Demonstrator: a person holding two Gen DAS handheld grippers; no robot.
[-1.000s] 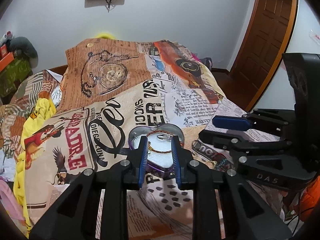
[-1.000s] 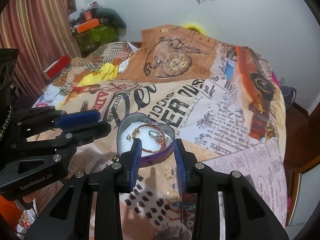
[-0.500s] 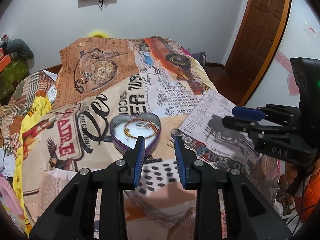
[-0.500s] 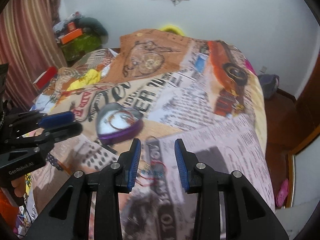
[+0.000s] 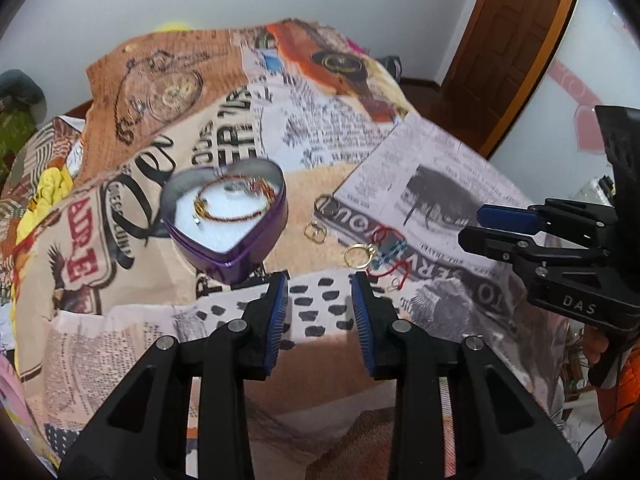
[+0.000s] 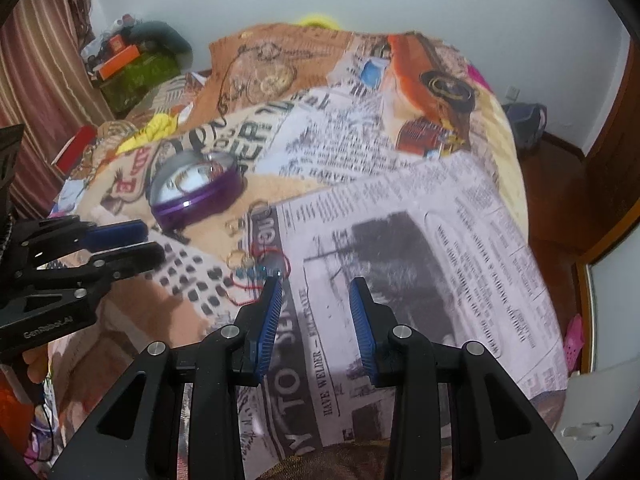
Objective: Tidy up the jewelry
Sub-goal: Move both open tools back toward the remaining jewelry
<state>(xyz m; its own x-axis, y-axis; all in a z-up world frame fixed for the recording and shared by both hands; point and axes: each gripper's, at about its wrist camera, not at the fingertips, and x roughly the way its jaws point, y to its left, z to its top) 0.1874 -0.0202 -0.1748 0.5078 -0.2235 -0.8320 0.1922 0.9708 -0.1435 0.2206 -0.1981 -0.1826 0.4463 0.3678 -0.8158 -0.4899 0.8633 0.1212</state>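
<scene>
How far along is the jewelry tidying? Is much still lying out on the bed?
A bangle already lies in the heart-shaped tin. Both grippers are empty; the left gripper has its jaws opening. Still loose on the bedspread: two gold rings, another gold ring, and a red cord bracelet.

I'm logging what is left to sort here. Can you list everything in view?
Heart-shaped tin: one, purple, open on the bedspread.
Bangle: one, gold and red, inside the tin.
Rings: three, gold or silver, loose on the bedspread right of the tin.
Red cord with blue beads: one, beside the rings.
Bedspread: one, newspaper print.
Door: one, brown, far right.
Left gripper: fingers opening, nothing between.
Right gripper: fingers apart, empty.
</scene>
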